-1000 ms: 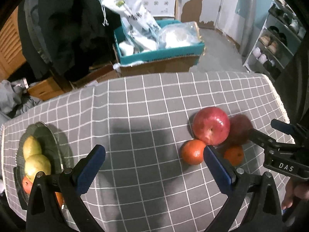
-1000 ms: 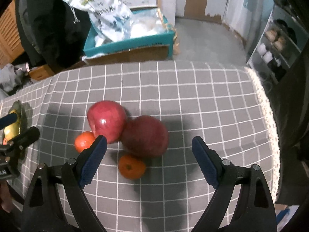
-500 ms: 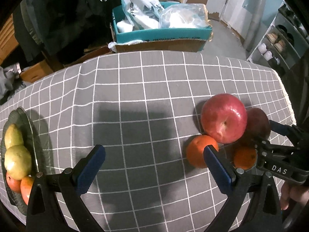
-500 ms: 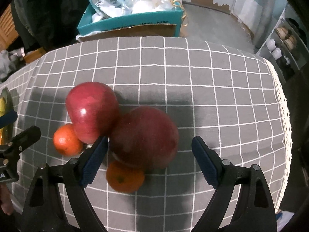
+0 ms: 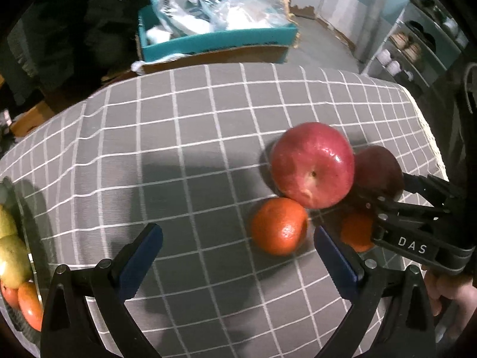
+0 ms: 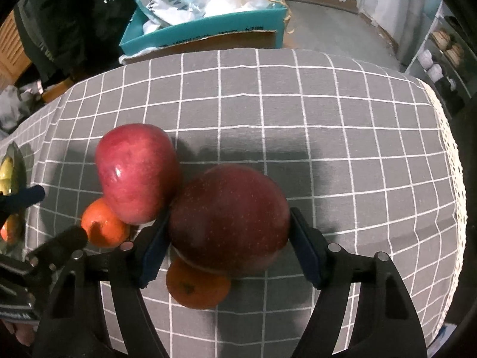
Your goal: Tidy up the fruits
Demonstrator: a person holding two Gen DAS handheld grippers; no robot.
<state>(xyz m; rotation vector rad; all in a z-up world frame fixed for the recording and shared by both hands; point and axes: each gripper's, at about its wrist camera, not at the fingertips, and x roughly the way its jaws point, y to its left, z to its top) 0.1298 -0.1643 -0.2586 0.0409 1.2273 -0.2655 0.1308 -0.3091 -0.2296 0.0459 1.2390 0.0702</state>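
While the left gripper [image 5: 237,252] hangs spread, the right gripper [image 6: 229,238] clamps the dark apple [image 6: 229,220] (atop an orange [image 6: 196,291]).

A lived-in home: the surface wears a grey checked tablecloth [image 6: 298,125] with a lace edge, a shoe rack [image 5: 417,44] stands by the wall, a teal cardboard box [image 6: 208,32] of plastic bags sits on the floor, and wall paint is peeling.

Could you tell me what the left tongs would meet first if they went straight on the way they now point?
Probably only the checked tablecloth: the open left tongs aim at bare cloth, with the nearest orange just inside the right finger's line, so it might brush that.
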